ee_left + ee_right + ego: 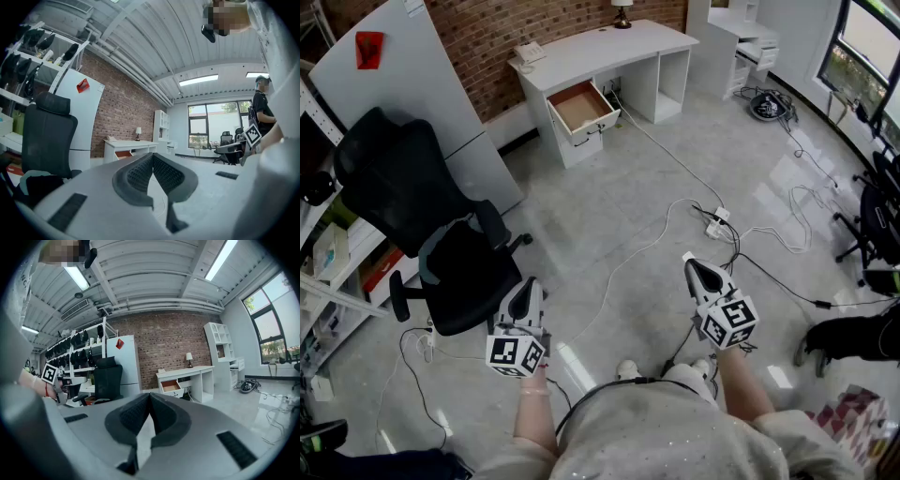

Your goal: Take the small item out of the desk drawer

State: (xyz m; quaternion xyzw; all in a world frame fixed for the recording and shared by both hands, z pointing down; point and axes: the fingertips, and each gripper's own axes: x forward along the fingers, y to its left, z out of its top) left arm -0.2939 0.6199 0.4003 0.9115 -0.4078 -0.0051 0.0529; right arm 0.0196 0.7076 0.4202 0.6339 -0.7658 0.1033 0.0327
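Claws: grey left claw (523, 286), grey right claw (690, 264) sitting closed, empty
Drawer: brown-lined white drawer (581, 106) hanging open

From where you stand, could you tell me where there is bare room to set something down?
The white desk's top is bare between the phone and the lamp. The floor is free between the office chair and the white cable. Cables crowd around the power strip.
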